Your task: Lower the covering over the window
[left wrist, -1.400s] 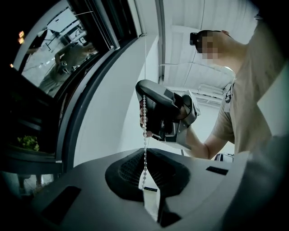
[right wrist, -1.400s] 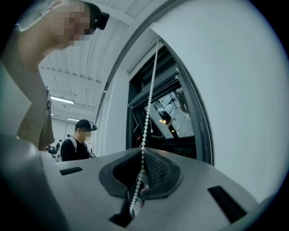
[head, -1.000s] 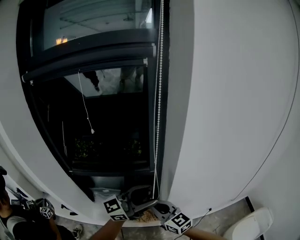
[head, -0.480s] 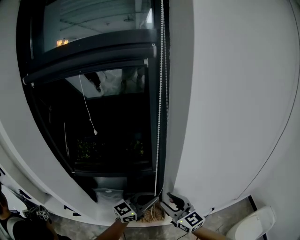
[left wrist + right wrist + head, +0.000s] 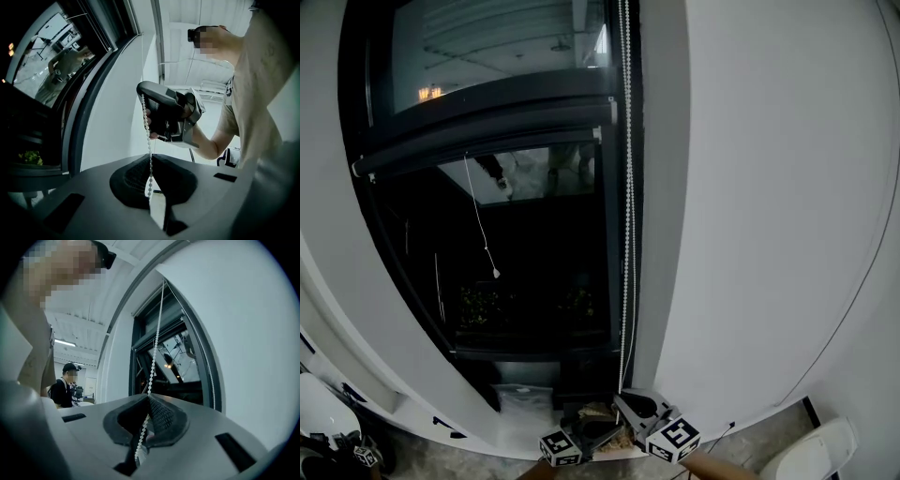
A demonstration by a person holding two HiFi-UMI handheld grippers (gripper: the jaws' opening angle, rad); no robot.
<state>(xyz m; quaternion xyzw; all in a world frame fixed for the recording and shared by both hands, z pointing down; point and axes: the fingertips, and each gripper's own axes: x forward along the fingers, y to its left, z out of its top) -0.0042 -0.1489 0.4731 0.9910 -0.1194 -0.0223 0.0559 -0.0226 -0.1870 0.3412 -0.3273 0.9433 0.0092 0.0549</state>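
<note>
A dark roller blind, with its bottom bar [image 5: 478,150], covers the top part of the black-framed window [image 5: 534,281]. Its white bead chain [image 5: 626,234] hangs down the window's right edge to both grippers. My left gripper [image 5: 602,433] sits lowest, at the picture's bottom edge; its jaws have just closed, and the left gripper view shows them pinching the chain [image 5: 149,173]. My right gripper [image 5: 634,406] is just above it, also shut on the chain [image 5: 147,401]. From the left gripper view the right gripper [image 5: 161,112] appears higher on the same strand.
A thin pull cord [image 5: 483,225] dangles from the blind's bar. White wall [image 5: 769,234] fills the right side, with a thin cable running down it. A white chair [image 5: 811,452] stands at the bottom right. A person in a cap [image 5: 65,385] stands in the room behind.
My left gripper has dropped down the chain to the bottom edge of the head view. My right gripper has risen a little above it. The blind's bar sits slightly lower in the picture.
</note>
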